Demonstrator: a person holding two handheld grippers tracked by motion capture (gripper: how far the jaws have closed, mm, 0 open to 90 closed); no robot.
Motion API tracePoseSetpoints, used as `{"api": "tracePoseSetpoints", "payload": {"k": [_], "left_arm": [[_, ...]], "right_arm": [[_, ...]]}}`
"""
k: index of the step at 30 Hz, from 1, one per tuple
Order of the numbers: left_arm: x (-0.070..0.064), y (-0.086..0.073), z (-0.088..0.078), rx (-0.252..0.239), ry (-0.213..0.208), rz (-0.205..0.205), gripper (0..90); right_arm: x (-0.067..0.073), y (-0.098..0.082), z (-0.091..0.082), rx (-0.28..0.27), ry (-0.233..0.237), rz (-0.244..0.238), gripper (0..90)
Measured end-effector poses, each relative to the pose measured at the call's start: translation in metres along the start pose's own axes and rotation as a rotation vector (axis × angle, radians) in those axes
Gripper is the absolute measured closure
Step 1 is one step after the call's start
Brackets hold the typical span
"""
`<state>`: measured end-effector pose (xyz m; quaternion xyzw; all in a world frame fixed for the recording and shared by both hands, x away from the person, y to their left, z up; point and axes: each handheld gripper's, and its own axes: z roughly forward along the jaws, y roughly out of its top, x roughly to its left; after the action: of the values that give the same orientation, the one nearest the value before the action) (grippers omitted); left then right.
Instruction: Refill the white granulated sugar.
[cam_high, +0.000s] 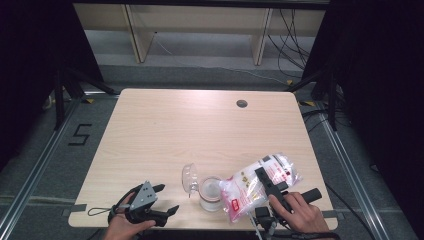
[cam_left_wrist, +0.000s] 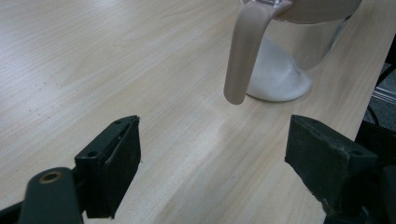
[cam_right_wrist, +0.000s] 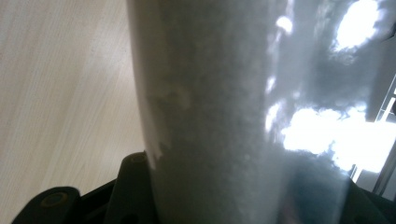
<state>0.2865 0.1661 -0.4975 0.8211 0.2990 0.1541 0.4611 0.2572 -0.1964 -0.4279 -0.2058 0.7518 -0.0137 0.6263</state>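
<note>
A clear container (cam_high: 210, 192) with its hinged lid (cam_high: 189, 178) swung open stands near the table's front edge, with white granules in its bottom. Leaning over its right side is a plastic bag (cam_high: 240, 192) of white granules with a red label. My right gripper (cam_high: 262, 179) is shut on that bag, and the bag (cam_right_wrist: 224, 93) sits close between its jaws in the right gripper view. My left gripper (cam_high: 167, 198) rests at the front left, open with nothing between its jaws. In its own view the left gripper (cam_left_wrist: 212, 163) faces the container (cam_left_wrist: 299, 51), its beige handle (cam_left_wrist: 243, 51) and the white heap (cam_left_wrist: 278, 79) inside.
The wooden table (cam_high: 165, 130) has a round cable hole (cam_high: 242, 103) at the back right. Black curtains and tripod legs stand on both sides, with shelving and cables beyond the far edge. The container stands close to the table's front edge.
</note>
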Motion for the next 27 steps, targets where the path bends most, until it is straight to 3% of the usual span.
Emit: {"api": "tracePoseSetpoints", "payload": {"k": [6,8,19,22,27], "left_arm": [[-0.0002,-0.0001,0.0002,0.000,0.002,0.001,18.0],[-0.0002,0.0000,0.0000,-0.001,0.002,0.001,18.0],[0.0000,0.0000,-0.0001,0.001,-0.001,0.000,18.0],[-0.0002,-0.0001,0.0001,-0.001,0.003,0.001,17.9],[-0.0002,-0.0001,0.0000,-0.001,0.002,0.001,18.0]], "right_arm": [[0.0000,0.0004,0.0000,-0.001,-0.001,0.004,57.6],[-0.0023,0.0006,0.0010,-0.015,-0.007,-0.027,57.6],[-0.0007,0.0018,-0.0001,-0.007,0.004,-0.004,57.7],[-0.0023,0.0028,0.0008,-0.023,0.001,-0.026,57.8],[-0.0025,0.0036,0.0003,-0.024,-0.001,-0.023,57.8]]}}
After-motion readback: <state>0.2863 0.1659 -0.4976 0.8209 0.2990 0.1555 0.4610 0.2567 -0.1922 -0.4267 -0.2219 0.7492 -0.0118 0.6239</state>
